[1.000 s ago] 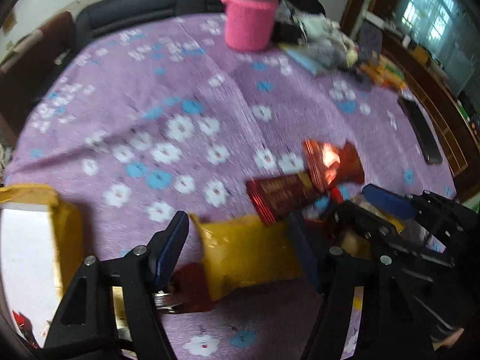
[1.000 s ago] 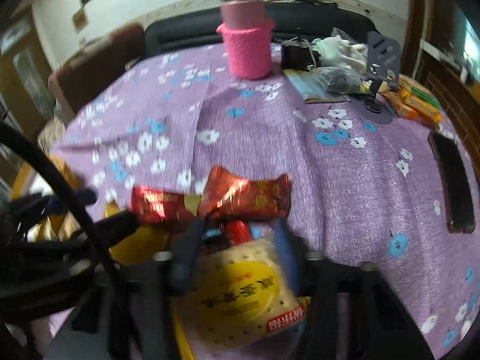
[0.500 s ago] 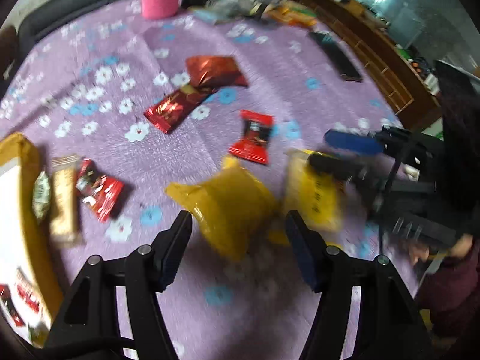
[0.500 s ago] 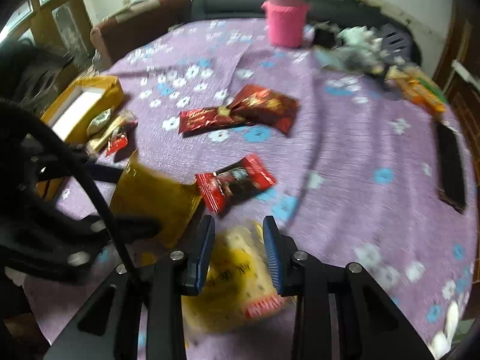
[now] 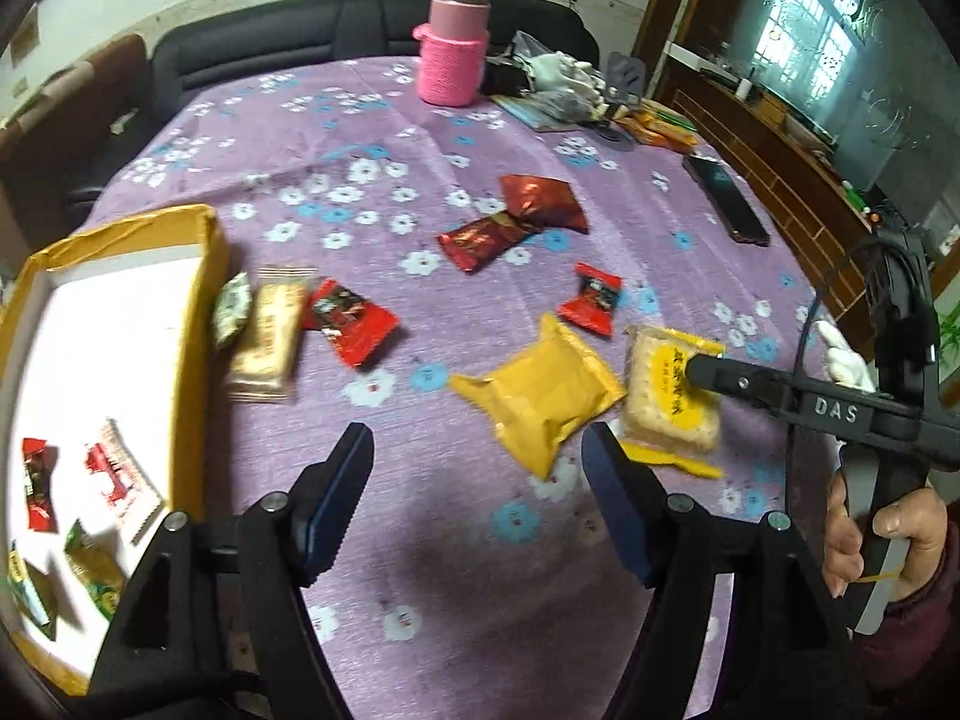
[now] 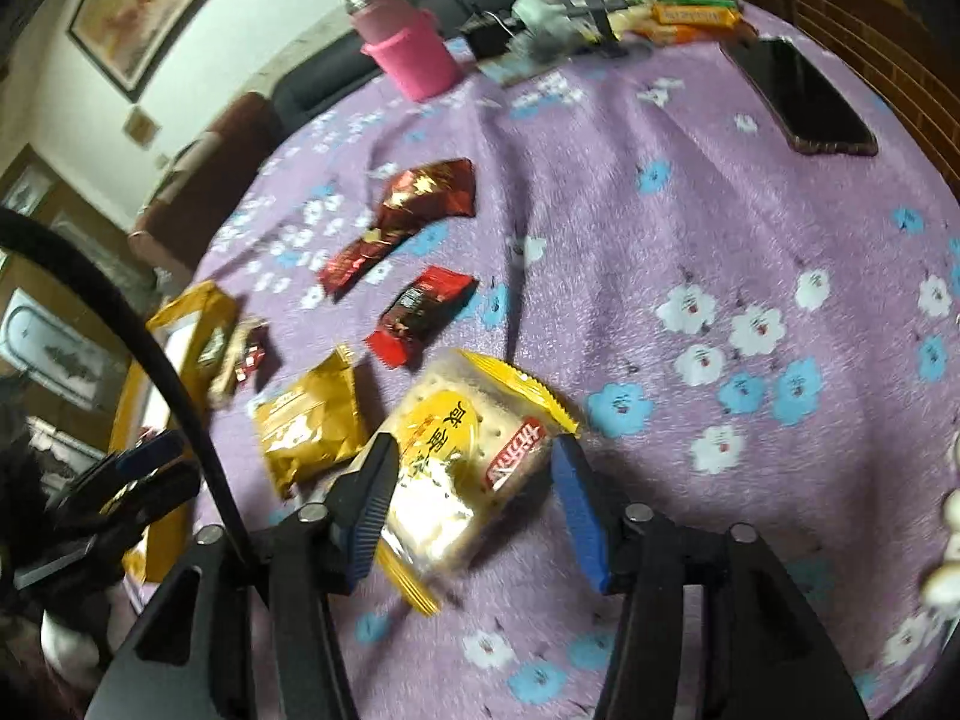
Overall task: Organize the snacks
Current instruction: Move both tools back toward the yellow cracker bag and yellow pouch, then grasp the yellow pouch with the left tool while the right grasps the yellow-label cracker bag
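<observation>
Snack packets lie scattered on the purple flowered tablecloth (image 5: 480,570). My left gripper (image 5: 477,501) is open and empty, just short of a plain yellow packet (image 5: 540,393), which also shows in the right wrist view (image 6: 312,423). My right gripper (image 6: 471,507) is open, its jaws on either side of a yellow cracker packet (image 6: 462,462), which also shows in the left wrist view (image 5: 669,396). A yellow cardboard box (image 5: 204,276) at the left holds several small snacks. Red packets (image 5: 591,297) (image 5: 348,321) (image 5: 486,237) (image 5: 543,201) lie in the middle.
A beige wafer packet (image 5: 267,339) and a green candy (image 5: 231,309) lie beside the box. A pink flask (image 5: 453,51), a black phone (image 5: 726,198), orange boxes (image 5: 660,126) and clutter stand at the far side. A sofa lies beyond the table.
Both grippers have pulled back and up from the yellow packets. The right gripper's jaws have opened wider around the cracker packet. The left view has swung left, showing more of the box.
</observation>
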`<state>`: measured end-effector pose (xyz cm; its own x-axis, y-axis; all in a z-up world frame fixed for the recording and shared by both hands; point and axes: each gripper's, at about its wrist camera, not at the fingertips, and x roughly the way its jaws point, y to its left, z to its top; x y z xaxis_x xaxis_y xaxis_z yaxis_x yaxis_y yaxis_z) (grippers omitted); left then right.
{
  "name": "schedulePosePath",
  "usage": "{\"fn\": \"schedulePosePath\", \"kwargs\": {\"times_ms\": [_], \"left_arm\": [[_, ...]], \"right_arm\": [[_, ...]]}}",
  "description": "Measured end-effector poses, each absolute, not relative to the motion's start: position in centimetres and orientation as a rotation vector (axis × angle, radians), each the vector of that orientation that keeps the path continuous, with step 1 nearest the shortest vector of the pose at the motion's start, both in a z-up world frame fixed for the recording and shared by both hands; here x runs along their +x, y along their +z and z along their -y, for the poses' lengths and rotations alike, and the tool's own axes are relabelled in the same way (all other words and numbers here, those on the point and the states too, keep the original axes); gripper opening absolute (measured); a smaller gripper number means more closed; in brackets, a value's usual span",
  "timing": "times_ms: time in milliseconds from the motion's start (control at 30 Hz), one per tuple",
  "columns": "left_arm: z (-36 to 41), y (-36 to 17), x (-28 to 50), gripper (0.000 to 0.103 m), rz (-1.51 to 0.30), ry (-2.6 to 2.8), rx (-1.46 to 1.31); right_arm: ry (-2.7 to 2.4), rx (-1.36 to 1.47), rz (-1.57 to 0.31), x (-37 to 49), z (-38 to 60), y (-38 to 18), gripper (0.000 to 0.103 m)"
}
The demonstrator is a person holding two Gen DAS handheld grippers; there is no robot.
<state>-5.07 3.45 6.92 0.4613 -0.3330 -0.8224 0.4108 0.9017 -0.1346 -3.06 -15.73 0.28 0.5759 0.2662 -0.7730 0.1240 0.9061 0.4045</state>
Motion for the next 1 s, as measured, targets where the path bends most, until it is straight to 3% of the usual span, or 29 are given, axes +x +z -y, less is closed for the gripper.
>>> {"fn": "schedulePosePath", "kwargs": {"times_ms": [100, 333, 567, 1000], "left_arm": [[-3.8, 7.0, -5.4, 0.074, -0.971, -0.437, 0.109], [-4.3, 6.8, -4.9, 0.088, -0.942, -0.404, 0.110], [-3.1, 6.6, -4.3, 0.089, -0.940, -0.435, 0.167], [2.9, 3.6, -1.3, 0.089, -0.925, -0.599, 0.384]], "right_arm": [[0.052, 0.418, -0.948, -2.4, 14.2, 0.6, 0.063], [0.009, 0.226, -0.921, -1.6, 10.4, 0.5, 0.070], [-0.001, 0.080, -0.932, -1.9, 8.4, -0.7, 0.070], [0.027, 0.150, -0.919, -4.1, 11.8, -0.9, 0.068]]}}
